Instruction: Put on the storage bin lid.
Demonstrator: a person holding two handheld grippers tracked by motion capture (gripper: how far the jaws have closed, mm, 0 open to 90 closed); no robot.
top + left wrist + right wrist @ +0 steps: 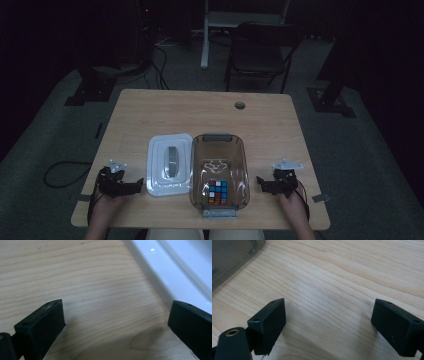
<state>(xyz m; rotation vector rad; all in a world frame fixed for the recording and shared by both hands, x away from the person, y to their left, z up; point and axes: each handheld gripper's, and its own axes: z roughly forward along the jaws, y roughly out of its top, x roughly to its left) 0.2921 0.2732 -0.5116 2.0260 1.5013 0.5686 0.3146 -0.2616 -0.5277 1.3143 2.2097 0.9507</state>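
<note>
- Light wooden rectangular table [150,107]; on it, near the front edge, a smoky translucent rectangular plastic box [243,165], open at the top, long axis running front to back.
- Inside that box: one multicoloured square puzzle cube [217,191], lying in the front half on the box floor, red, white, blue and orange tiles facing up. Back half of the box holds nothing but pale glare on the bottom.
- Grey latch tabs at the front and back short ends of the box.
- White rectangular plastic lid [170,164] with a grey oblong handle at centre, lying flat just left of the box, right edge almost touching the box's left wall; contact not resolvable from the high view.
- Left gripper [141,182] resting low on the table left of the box, at the lid's front-left corner. Jaws spread wide, nothing between them; in the left gripper view, bare wood in the gap and the lid's white rim [160,272] running past the farther jaw.
- Right gripper [258,180] resting low on the table right of the box, just beside its right wall, level with the cube. Jaws spread wide, gripping nothing; in the right gripper view, bare wood in the gap and a corner of the box [229,260] at upper left.
- Small round grey grommet [240,105] in the tabletop well behind the box.
</note>
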